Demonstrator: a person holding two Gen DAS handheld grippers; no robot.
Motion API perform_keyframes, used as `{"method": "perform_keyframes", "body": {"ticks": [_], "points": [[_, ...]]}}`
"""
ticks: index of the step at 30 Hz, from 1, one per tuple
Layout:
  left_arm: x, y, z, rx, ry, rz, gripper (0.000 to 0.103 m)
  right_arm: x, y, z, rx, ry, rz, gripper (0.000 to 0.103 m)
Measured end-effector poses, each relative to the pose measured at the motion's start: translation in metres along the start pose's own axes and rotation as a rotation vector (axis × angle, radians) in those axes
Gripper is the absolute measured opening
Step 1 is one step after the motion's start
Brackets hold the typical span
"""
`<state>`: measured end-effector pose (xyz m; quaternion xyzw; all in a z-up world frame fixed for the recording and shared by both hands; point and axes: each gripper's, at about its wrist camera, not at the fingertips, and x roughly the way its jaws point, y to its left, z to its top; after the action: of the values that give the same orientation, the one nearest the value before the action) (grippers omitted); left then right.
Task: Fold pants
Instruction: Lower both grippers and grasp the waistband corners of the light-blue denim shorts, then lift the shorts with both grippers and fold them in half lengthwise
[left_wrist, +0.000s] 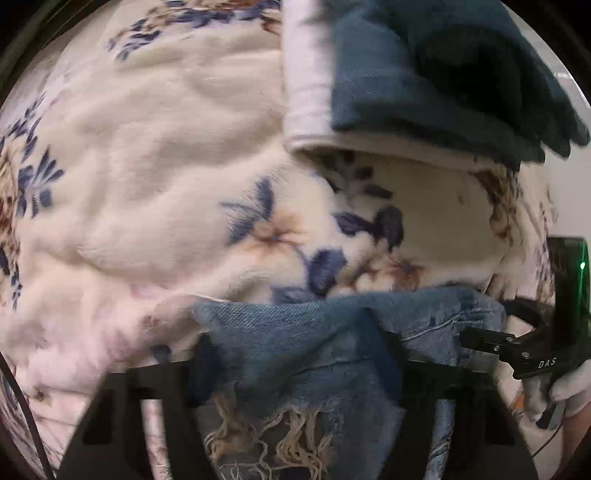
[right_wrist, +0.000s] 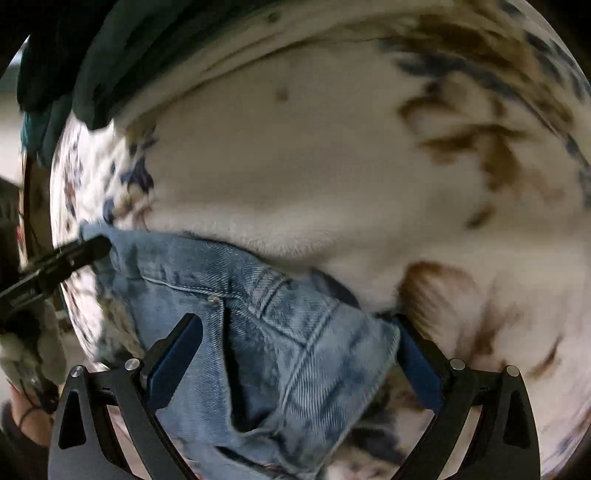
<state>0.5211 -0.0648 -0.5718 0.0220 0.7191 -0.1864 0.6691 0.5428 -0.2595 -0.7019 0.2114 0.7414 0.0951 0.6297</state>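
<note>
While both tongs (left_wrist: 295, 354) (right_wrist: 295, 354) straddle denim, jeans (right_wrist: 266, 332) overlie floral blanket (left_wrist: 147, 184)

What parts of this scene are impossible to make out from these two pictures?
- Most of the jeans: cut off by the bottom edge in both wrist views.
- Whether the left gripper pinches the denim: its fingertips are buried under the cloth in the left wrist view.
- The floral blanket pattern: smeared by motion blur in the right wrist view.
- What the dark teal cloth is: cropped by the top edge.
</note>
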Motion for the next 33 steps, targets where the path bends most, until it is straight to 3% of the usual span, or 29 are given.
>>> {"method": "perform_keyframes", "body": {"ticks": [1, 2, 3, 4, 5, 7, 15, 20, 22, 27, 33], "points": [[0.002, -0.003, -0.003, 0.01, -0.004, 0.007, 0.031, 0.003, 0.001, 0.0, -0.014, -0.002, -0.005, 0.099], [0.002, -0.004, -0.003, 0.016, -0.013, 0.013, 0.02, 0.002, 0.001, -0.002, -0.022, -0.017, -0.008, 0.09], [0.0, -0.008, -0.007, 0.028, -0.033, 0.025, 0.017, 0.001, 0.002, -0.003, -0.032, -0.033, -0.022, 0.08], [-0.004, -0.011, -0.011, 0.038, -0.048, 0.028, 0.015, -0.002, 0.002, -0.003, -0.042, -0.053, -0.053, 0.06], [-0.006, -0.012, -0.012, 0.045, -0.065, 0.03, 0.013, -0.007, 0.001, -0.005, -0.04, -0.072, -0.059, 0.049], [-0.021, -0.017, -0.021, 0.05, -0.103, 0.04, 0.012, -0.017, 0.001, -0.014, -0.026, -0.104, -0.004, 0.043], [-0.104, -0.028, -0.073, 0.001, -0.236, -0.003, 0.01, -0.075, 0.026, -0.064, -0.077, -0.249, -0.013, 0.039], [-0.152, -0.039, -0.128, -0.051, -0.285, -0.048, 0.01, -0.113, 0.053, -0.126, -0.11, -0.327, 0.005, 0.038], [-0.167, -0.041, -0.165, -0.079, -0.296, -0.063, 0.01, -0.126, 0.063, -0.159, -0.126, -0.349, 0.018, 0.038], [-0.178, -0.046, -0.254, -0.164, -0.279, -0.08, 0.01, -0.126, 0.085, -0.236, -0.18, -0.36, 0.017, 0.037], [-0.126, -0.039, -0.35, -0.311, -0.133, -0.109, 0.01, -0.078, 0.076, -0.331, -0.197, -0.242, 0.002, 0.036]]}}
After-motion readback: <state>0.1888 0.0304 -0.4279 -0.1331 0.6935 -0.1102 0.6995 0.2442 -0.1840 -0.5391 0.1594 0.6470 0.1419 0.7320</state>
